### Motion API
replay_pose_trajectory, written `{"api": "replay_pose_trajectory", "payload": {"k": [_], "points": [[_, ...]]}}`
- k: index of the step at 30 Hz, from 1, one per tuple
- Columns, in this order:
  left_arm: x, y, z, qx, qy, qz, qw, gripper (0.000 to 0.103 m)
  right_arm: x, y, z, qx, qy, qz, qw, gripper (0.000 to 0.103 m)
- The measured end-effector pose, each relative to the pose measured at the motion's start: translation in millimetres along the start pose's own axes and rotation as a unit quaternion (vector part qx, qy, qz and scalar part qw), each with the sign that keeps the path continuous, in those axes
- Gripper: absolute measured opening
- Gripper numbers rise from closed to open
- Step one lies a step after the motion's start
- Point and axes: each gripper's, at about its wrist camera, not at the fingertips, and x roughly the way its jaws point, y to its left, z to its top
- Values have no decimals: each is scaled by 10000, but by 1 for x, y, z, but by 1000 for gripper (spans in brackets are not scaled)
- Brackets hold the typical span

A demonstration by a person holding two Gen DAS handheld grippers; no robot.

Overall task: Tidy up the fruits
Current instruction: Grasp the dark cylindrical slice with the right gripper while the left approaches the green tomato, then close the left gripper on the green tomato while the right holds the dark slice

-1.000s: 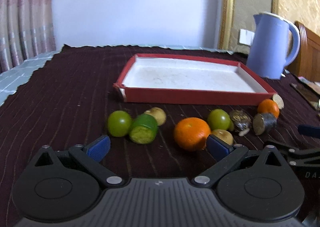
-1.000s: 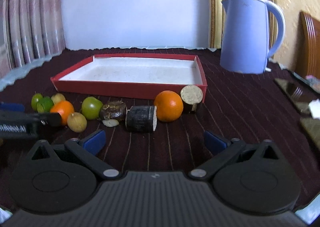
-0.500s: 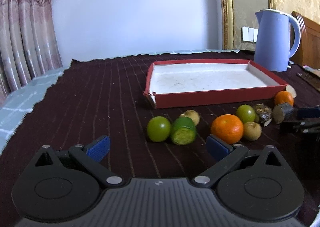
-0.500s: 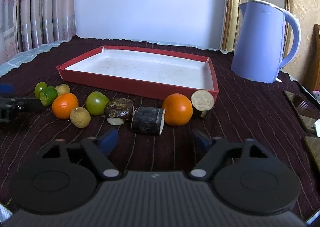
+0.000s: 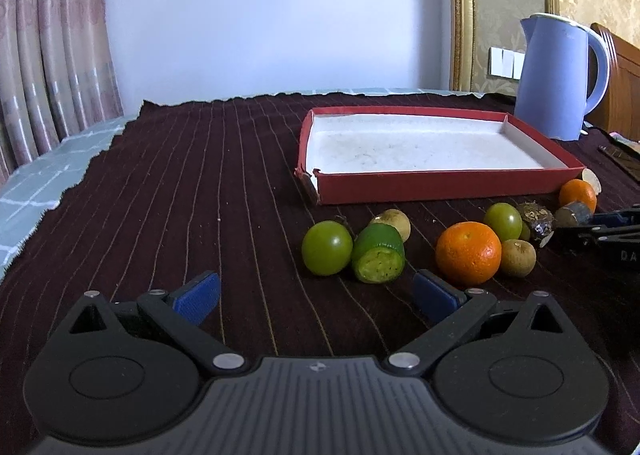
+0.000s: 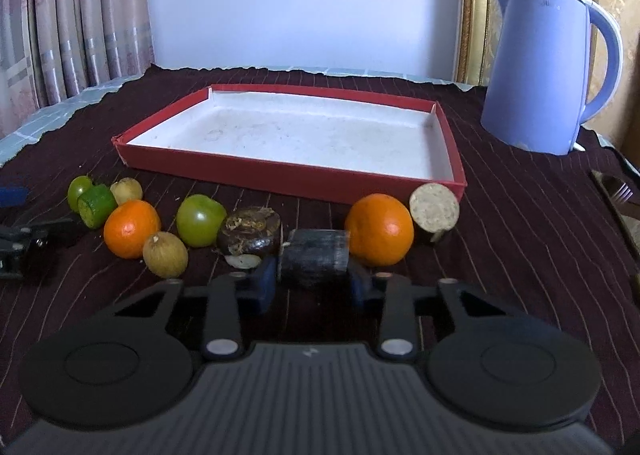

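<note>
A red tray (image 6: 288, 175) with a white floor stands on the dark cloth; it also shows in the left wrist view (image 5: 440, 185). A row of fruits lies in front of it. My right gripper (image 6: 314, 281) has its blue pads on both sides of a dark cut cylinder piece (image 6: 314, 255), touching or nearly touching it. An orange (image 6: 379, 229) lies just right of it. My left gripper (image 5: 316, 297) is open and empty, just short of a green round fruit (image 5: 327, 248) and a green cut piece (image 5: 378, 253). Another orange (image 5: 468, 252) lies to the right.
A blue kettle (image 6: 548, 67) stands at the back right of the tray. A fork on a dark plate (image 6: 618, 195) lies at the right edge. The cloth's ragged edge (image 5: 60, 191) runs along the left. A small brown fruit (image 6: 165, 254) and a dark rough piece (image 6: 249, 231) lie in the row.
My right gripper has moved forward and narrowed its jaws around the dark cut piece. My left gripper has drifted left and back a little and stays open.
</note>
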Motion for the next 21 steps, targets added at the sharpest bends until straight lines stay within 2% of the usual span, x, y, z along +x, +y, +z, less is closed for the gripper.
{"api": "replay_pose_trajectory", "payload": {"k": [5,8,11,14,16,21], "points": [[-9,-5,5,-15,-32,-425,9991,103,-6,-4,-1,32,-70,52,10000,31],[-20,-21,8,274,-244,-692,9969,103,-12,-8,-3,2,-109,47,9999,31],[-25,-43,11,632,-441,-756,9942,103,-15,-14,-8,55,-120,98,9999,31],[-27,-55,13,1031,-569,-475,9919,103,-17,-17,-11,102,-150,140,9997,31],[-27,-49,16,1105,-648,-258,9914,103,-19,-17,-13,98,-172,161,9997,31],[-15,-18,25,1140,-387,82,9927,103,-19,-21,-15,203,-207,275,9992,31]]}}
